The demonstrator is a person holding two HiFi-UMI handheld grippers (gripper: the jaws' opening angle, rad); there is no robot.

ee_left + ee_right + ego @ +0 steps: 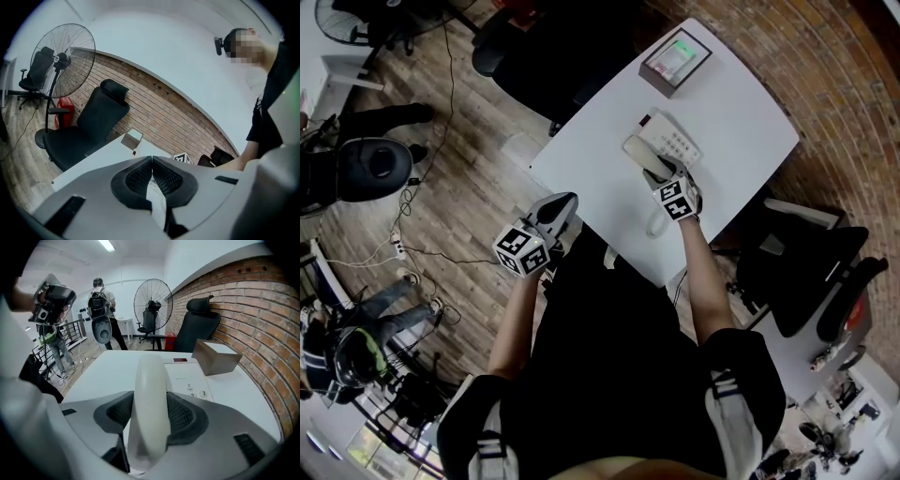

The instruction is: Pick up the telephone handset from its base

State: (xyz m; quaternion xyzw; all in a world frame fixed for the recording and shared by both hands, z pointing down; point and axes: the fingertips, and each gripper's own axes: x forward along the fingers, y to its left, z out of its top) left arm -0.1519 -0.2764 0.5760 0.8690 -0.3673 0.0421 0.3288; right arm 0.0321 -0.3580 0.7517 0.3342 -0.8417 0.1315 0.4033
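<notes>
The white telephone base point(677, 141) sits on the white table point(600, 159), with keys showing in the right gripper view on the base point(190, 379). The cream handset point(639, 155) lies along the base's left side. My right gripper point(662, 174) is shut on the handset point(151, 390): both dark pads press its sides, as the right gripper point(150, 405) shows in its own view. Whether the handset has left its cradle I cannot tell. My left gripper point(565, 202) hangs off the table's near-left edge, and in its own view its pads point(140, 176) meet with nothing between them.
A grey box point(675, 61) stands at the table's far end, beyond the phone point(216, 357). A brick wall point(262, 319) runs along the right. Black office chairs point(811, 267) point(96, 124) and a floor fan point(63, 47) surround the table. People stand at the left point(366, 328).
</notes>
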